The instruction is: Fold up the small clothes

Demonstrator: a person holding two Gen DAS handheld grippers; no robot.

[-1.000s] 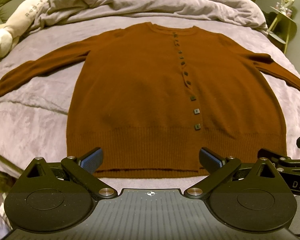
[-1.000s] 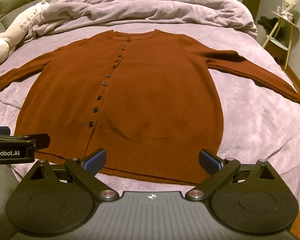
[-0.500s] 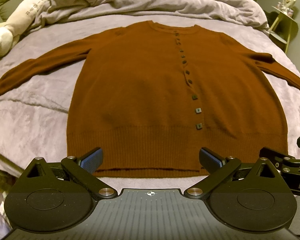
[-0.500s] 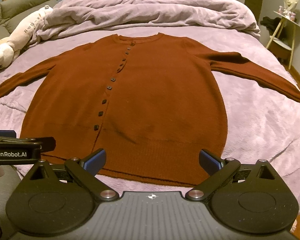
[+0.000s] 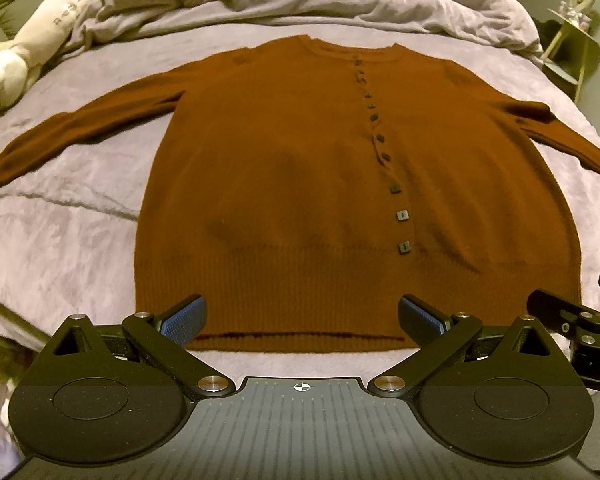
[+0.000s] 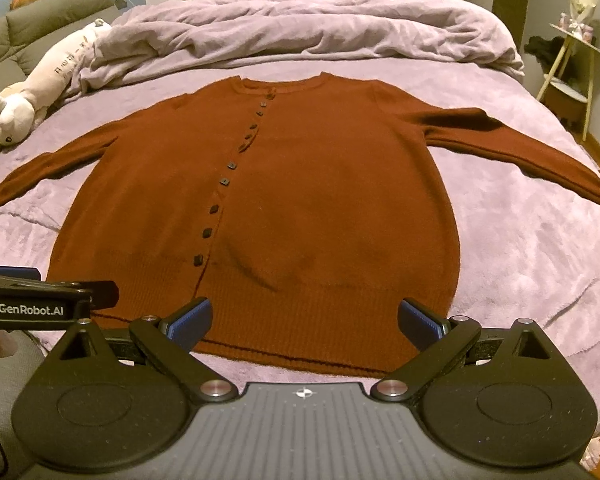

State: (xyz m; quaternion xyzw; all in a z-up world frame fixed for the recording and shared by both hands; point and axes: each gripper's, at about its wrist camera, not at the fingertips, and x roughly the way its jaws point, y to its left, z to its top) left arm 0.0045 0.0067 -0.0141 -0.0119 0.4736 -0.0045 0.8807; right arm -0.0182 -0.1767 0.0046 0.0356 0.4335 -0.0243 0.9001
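Left wrist view: a rust-brown button-up cardigan lay flat and face up on a lilac blanket that covered a bed. Its long axis ran straight away from the camera, with the ribbed hem nearest and the round neckline pointing toward the far end of the bed. A line of small dark buttons ran from neckline down to hem, right of centre. Both sleeves were spread outward, the left sleeve reaching toward the left edge and the right sleeve toward the right edge. The left gripper hovered just at the hem, its blue-padded fingers spread wide apart and holding nothing. Part of the right gripper's black body showed at the lower right.

Right wrist view: the same cardigan filled the centre, neckline away, button line slanting left of centre. The right gripper hung over the hem's right portion, fingers likewise spread wide and empty. The left gripper's black body, marked "GenRobot.AI", sat at the left edge. Beyond the cardigan, a rumpled lilac duvet was heaped at the bed's far end. A pale plush toy lay along the left side, beside a green sofa. A small side table stood to the right.
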